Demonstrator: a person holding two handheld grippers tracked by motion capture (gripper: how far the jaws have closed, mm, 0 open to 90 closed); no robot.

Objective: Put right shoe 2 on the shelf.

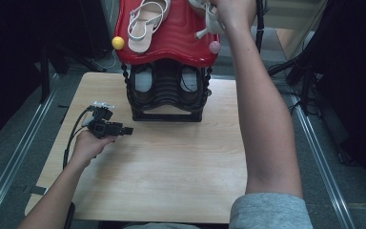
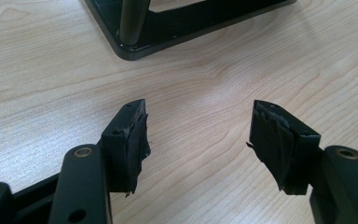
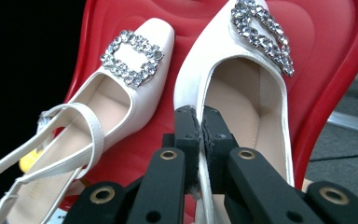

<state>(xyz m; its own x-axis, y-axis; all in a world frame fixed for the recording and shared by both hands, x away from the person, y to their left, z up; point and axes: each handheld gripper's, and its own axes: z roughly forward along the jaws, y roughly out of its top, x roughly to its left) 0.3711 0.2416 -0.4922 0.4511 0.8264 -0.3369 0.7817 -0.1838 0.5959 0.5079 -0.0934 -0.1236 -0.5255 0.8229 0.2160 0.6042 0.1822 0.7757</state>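
R gripper [image 3: 199,122] is up over the red tray [image 3: 335,60] on top of the black shoe rack [image 1: 167,95], jaws clenched tight on the side edge of the near white shoe [image 3: 242,93], pads pinching the rim w/ the shoe's opening just right of them in the right gripper view. That shoe has a rhinestone buckle [image 3: 263,35] at the toe, toe pointing away from the camera. In the high view the R hand [image 1: 233,12] sits at the tray's back-right corner, wrapped over the gripper, w/ a shoe strap hanging below it, just above the pink ball [image 1: 214,46]. 2nd white shoe [image 3: 126,98] lies just beside the gripped one on the tray, to its left in the right gripper view, slingback strap toward the camera, own buckle on the toe; can't tell if the two shoes touch. Yellow ball [image 1: 117,43] is at the tray's left-front corner. L gripper [image 2: 198,135] is low over the wood surface [image 1: 171,167], left of the rack, jaws released & wide apart, nothing between them, bare wood under the pads. L hand [image 1: 89,145] holds it near the surface's left part, cable looping off to the left. Rack's base corner [image 2: 135,44] shows just ahead of the L jaws, apart from them.
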